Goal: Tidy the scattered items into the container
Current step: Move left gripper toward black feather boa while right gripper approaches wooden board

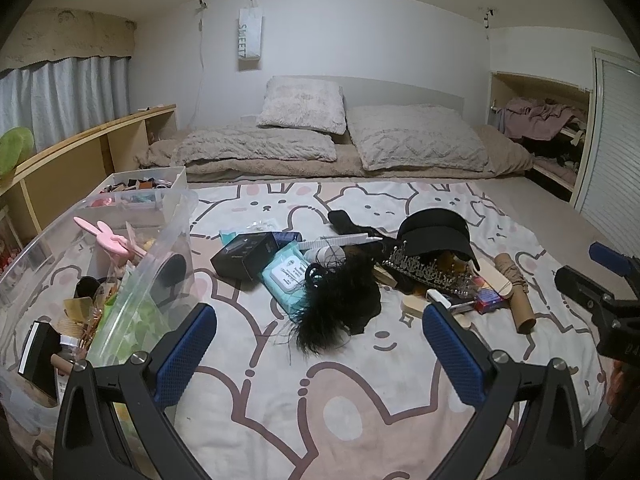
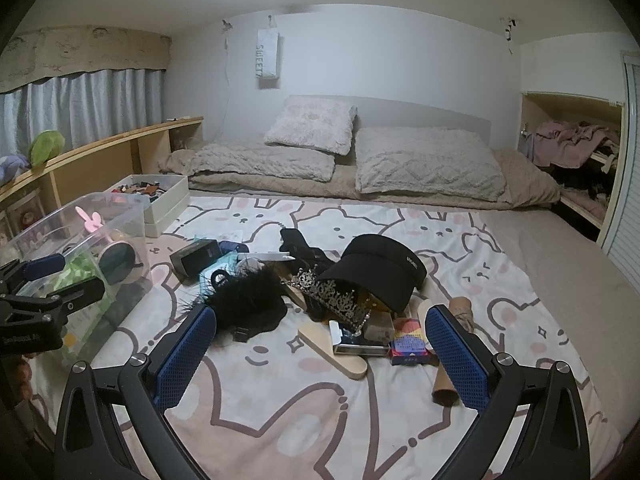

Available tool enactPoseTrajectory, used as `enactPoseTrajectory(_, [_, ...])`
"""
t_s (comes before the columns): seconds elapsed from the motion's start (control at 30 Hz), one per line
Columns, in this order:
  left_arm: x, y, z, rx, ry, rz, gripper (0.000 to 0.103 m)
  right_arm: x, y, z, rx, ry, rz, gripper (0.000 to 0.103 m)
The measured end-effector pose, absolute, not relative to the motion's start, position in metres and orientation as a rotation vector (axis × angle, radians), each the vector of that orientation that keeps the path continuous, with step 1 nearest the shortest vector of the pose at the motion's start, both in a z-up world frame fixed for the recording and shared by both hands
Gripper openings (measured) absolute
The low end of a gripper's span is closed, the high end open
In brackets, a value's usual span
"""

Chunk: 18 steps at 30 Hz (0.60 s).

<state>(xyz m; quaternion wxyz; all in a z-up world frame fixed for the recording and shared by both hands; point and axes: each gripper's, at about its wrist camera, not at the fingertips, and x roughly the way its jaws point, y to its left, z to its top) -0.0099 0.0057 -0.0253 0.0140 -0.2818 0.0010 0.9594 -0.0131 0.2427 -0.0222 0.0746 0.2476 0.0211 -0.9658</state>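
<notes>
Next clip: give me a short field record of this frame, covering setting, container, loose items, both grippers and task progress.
setting: bed with a bunny-print blanket
container: clear plastic bin at the left, already holding a pink bunny item and other things
loose items: black cap, tiara, black feathery piece, teal wipes pack, black box, cardboard tube, small colourful box
left gripper: open, empty, above the blanket
right gripper: open, empty, facing the pile
progress: most items not yet in the bin
</notes>
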Motion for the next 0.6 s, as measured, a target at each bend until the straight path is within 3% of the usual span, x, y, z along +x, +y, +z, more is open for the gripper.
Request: enactPoseTrajectory(0.6, [-0.048,0.004,-0.073,-1.044,0.037,2.92,0.103,-0.045,0.256,-0.062,0.902,0.036,-2.883,0.103])
